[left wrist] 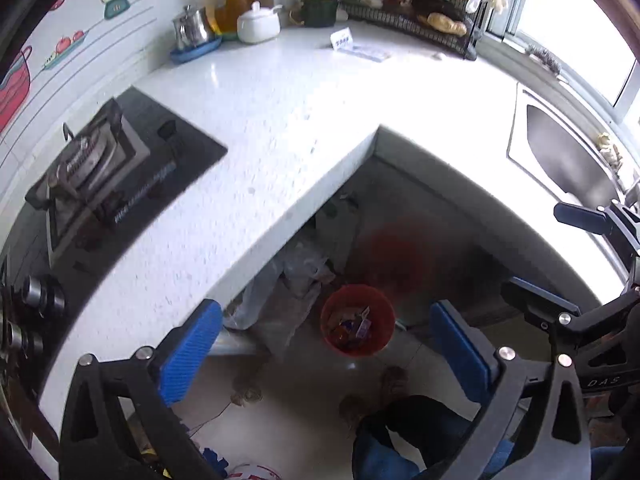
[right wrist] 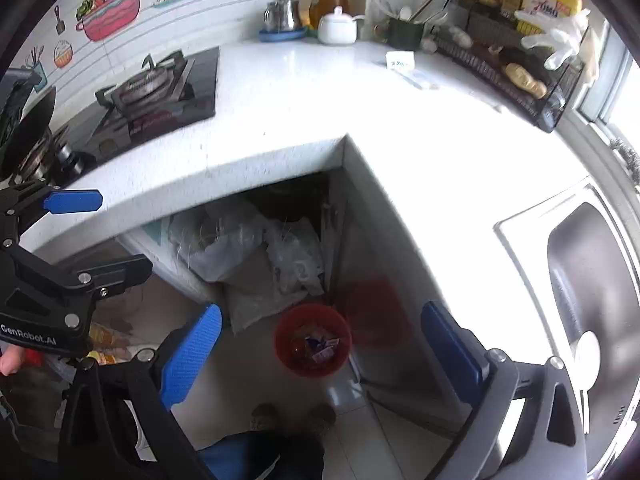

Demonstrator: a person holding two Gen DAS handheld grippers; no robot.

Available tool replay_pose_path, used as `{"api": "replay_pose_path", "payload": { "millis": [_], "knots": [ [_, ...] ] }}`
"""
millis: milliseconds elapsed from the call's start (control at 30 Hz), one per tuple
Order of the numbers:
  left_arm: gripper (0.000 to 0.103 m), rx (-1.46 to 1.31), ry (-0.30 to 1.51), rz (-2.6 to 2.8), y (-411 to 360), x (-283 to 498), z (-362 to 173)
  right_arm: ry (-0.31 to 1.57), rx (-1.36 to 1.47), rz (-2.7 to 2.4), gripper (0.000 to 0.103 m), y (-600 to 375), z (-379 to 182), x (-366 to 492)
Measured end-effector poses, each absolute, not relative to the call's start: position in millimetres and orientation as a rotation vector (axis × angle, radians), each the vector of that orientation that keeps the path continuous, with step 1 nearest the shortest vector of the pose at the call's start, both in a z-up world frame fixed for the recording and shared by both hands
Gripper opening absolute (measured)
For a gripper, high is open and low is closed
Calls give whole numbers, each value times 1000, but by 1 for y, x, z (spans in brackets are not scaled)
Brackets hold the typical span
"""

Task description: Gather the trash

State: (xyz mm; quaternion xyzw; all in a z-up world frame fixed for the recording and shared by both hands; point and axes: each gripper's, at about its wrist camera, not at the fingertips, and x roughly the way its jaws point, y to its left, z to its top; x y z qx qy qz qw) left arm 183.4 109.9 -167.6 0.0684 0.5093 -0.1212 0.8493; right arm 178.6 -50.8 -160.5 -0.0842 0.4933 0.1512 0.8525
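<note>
Two handheld grippers hang over an L-shaped white kitchen countertop [left wrist: 256, 128], both empty. The left gripper [left wrist: 326, 356] stands with its blue-padded jaws spread wide and nothing between them; the right gripper [right wrist: 320, 354] is equally wide apart and bare. On the floor below, in the inner corner of the counter, a red trash bin [left wrist: 357, 320] stands upright with wrappers already inside, just beside crumpled plastic bags [right wrist: 256, 252] stuffed under the counter. What looks like the remaining litter, a small white packet [left wrist: 342, 38] and a flat wrapper [left wrist: 366, 53], lies at the far side of the countertop near the wire rack [left wrist: 416, 20], well apart from both tools. Collecting it well likely means reaching across, staying clear of the gas stove [left wrist: 100, 168], and pinching the flat wrapper by a raised edge.
</note>
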Motion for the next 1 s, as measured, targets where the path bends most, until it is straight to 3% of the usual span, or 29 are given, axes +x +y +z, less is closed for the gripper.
{"api": "replay_pose_path", "payload": {
  "millis": [333,1000],
  "knots": [
    [103,180,1012,-289,83,239,-121,959,-157,277,102,-76,-125,216],
    [103,307,979,-325,-7,421,-96,943,-102,251,102,-144,-110,377]
  ]
}}
